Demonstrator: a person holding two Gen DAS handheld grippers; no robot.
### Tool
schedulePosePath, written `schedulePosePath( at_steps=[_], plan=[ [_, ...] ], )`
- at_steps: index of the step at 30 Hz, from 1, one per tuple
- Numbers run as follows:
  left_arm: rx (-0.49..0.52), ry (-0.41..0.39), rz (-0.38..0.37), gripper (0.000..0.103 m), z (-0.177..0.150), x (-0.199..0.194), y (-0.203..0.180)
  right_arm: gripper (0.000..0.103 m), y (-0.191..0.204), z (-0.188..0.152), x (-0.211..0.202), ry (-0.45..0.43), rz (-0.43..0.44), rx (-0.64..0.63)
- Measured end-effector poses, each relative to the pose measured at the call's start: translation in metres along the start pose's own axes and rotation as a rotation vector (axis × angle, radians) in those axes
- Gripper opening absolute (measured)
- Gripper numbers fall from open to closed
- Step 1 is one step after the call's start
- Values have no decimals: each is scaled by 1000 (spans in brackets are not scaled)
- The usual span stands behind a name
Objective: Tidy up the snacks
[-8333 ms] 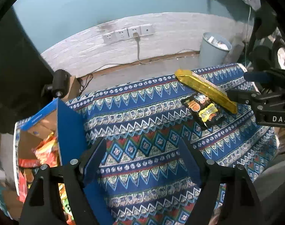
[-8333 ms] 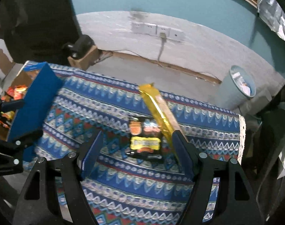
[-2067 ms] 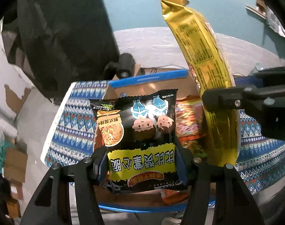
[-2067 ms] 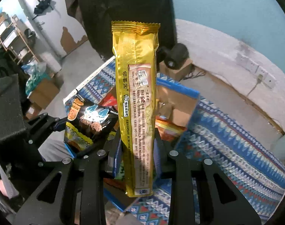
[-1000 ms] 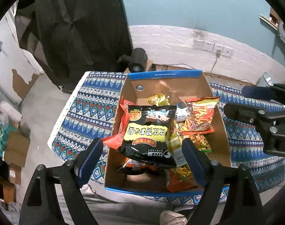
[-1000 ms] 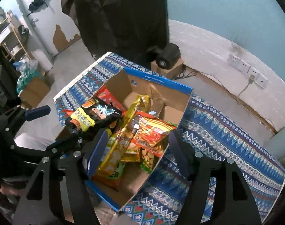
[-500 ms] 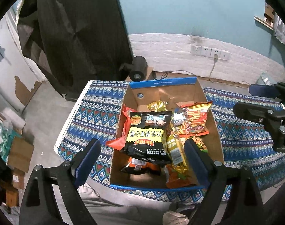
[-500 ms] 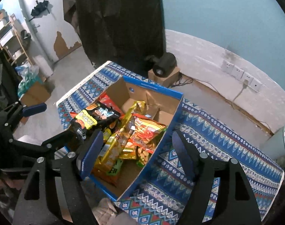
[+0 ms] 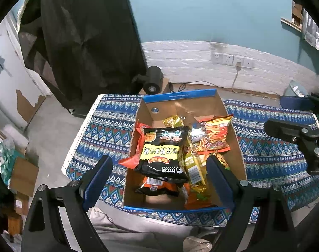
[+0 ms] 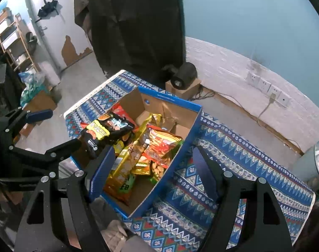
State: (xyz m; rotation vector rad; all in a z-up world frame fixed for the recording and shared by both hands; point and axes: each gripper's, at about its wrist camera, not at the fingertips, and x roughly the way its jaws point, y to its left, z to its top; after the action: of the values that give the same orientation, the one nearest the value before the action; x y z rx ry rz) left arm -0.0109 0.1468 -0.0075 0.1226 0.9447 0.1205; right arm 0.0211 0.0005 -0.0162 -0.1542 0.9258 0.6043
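Observation:
A blue-edged cardboard box (image 9: pixel 180 97) stands on the patterned tablecloth and holds several snack bags. The black and yellow snack bag (image 9: pixel 162 153) lies on top of the pile at the left; it also shows in the right wrist view (image 10: pixel 106 129). The long gold packet (image 9: pixel 194 168) lies along the middle, also seen in the right wrist view (image 10: pixel 128 159). A red-orange bag (image 9: pixel 214 135) lies at the right. My left gripper (image 9: pixel 159 178) is open and empty above the box. My right gripper (image 10: pixel 153 168) is open and empty above the box's right wall.
The blue patterned tablecloth (image 10: pixel 233 151) stretches to the right of the box. A black round device (image 9: pixel 152 82) sits on a small carton behind the table. A grey bin (image 10: pixel 313 163) stands on the floor at the far right. Wall sockets (image 9: pixel 231 59) are on the white brick.
Both grippers have pulled back and up from the box, so it looks smaller. The snacks lie where they were dropped.

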Motion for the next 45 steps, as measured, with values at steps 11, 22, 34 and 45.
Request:
schedulePosePath(
  at_steps=[11, 22, 34, 45],
  plan=[
    [16, 8, 4, 92, 0, 1, -3, 76, -8, -1, -4, 1, -4, 16],
    [-2, 12, 2, 92, 0, 0, 0, 76, -12, 0, -4, -4, -19, 14],
    [-11, 35, -23, 92, 0, 1, 1, 76, -14, -3, -3, 4, -33, 4],
    [-5, 31, -20, 92, 0, -1, 0, 76, -17, -3, -4, 0, -37, 7]
  ],
)
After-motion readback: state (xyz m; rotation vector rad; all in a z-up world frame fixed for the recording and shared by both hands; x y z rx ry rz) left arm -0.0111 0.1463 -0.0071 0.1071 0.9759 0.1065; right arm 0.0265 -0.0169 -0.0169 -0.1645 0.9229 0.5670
